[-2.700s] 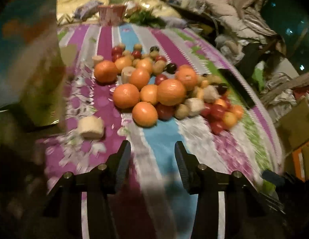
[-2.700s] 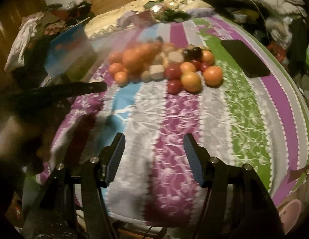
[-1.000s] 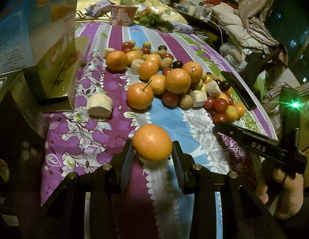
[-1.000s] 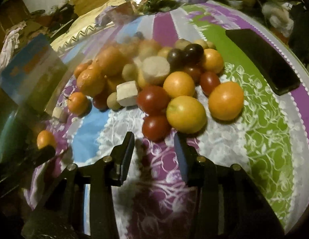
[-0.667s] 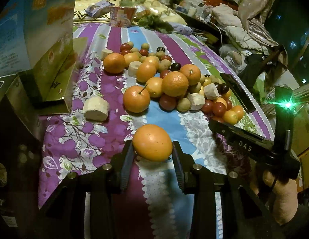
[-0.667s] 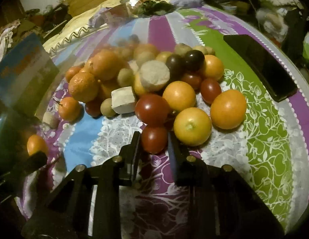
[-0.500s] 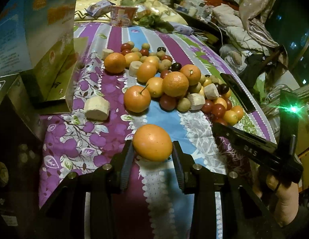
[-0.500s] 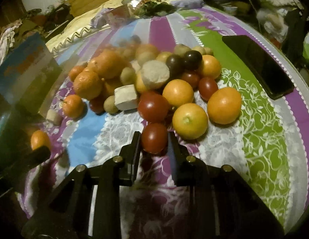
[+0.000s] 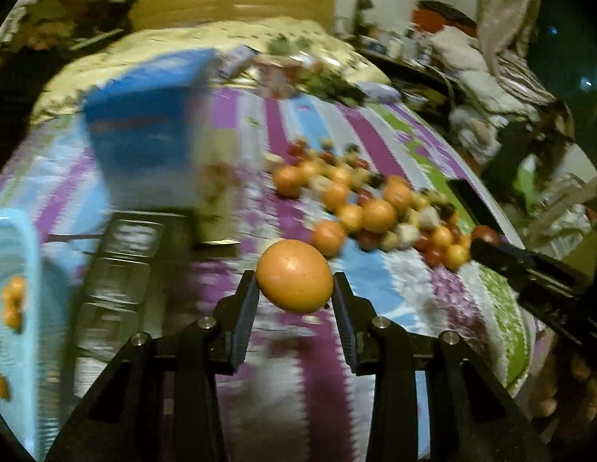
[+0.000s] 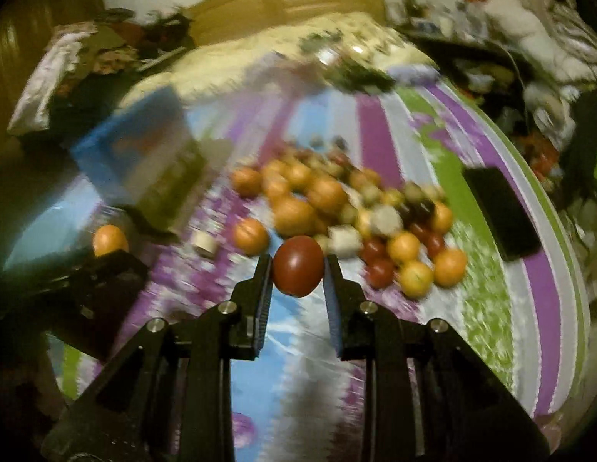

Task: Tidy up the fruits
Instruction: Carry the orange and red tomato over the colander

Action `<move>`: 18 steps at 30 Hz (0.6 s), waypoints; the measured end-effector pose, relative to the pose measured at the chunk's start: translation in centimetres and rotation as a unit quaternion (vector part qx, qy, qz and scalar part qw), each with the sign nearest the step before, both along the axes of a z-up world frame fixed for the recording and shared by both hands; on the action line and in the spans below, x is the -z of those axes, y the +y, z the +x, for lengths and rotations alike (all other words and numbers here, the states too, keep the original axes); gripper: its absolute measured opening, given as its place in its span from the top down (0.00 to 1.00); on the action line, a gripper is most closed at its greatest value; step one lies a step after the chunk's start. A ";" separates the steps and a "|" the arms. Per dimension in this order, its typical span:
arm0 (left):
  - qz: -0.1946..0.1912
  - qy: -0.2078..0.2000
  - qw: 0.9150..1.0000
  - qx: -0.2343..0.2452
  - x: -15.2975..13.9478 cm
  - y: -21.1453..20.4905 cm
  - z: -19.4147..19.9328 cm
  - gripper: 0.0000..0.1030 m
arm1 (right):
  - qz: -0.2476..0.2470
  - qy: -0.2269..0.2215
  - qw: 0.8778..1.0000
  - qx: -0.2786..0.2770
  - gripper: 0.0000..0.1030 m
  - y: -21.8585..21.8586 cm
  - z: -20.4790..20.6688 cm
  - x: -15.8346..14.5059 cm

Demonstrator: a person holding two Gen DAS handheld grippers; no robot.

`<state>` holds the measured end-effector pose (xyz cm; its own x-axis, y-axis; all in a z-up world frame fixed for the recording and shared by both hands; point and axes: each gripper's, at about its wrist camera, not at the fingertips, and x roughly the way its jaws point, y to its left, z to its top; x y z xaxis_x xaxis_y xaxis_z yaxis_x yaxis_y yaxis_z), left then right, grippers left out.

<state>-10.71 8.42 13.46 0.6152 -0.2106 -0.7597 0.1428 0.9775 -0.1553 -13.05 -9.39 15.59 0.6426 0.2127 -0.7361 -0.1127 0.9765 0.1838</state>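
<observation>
My left gripper [image 9: 294,288] is shut on an orange [image 9: 294,275], held clear above the striped cloth [image 9: 394,292]. My right gripper [image 10: 297,269] is shut on a dark red tomato [image 10: 298,265], also lifted off the cloth. The fruit pile [image 9: 375,208] of oranges, tomatoes and pale chunks lies beyond, blurred; in the right wrist view the fruit pile [image 10: 336,208] sits just past the tomato. A light blue basket [image 9: 13,308] with orange fruit inside shows at the far left edge. The other gripper [image 9: 537,277] appears at right, and the left gripper [image 10: 106,265] with its orange at the left of the right wrist view.
A blue carton [image 9: 144,142] stands at the left, with a dark box [image 9: 125,254] in front of it. A black phone [image 10: 502,211] lies on the green stripe at right. Packets and greens [image 9: 325,84] lie at the cloth's far end. Bedding and clutter surround the table.
Both grippers have risen with their fruit, the orange and the tomato leaving the cloth. The right jaws closed on the tomato. The view has swung, showing the blue basket at left.
</observation>
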 end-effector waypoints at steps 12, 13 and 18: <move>0.028 -0.033 0.987 -0.157 -4.8 14.9 -3.2 0.62 | 0.027 -0.037 0.992 -0.122 0.74 11.8 1.9 -5.3; 0.030 -0.035 0.985 -0.169 -5.2 16.2 -3.5 0.62 | 0.029 -0.038 0.990 -0.131 0.74 12.8 2.1 -5.6; 0.037 -0.042 0.974 -0.218 -6.4 21.6 -5.5 0.62 | 0.035 -0.037 0.984 -0.171 0.74 17.2 2.9 -6.5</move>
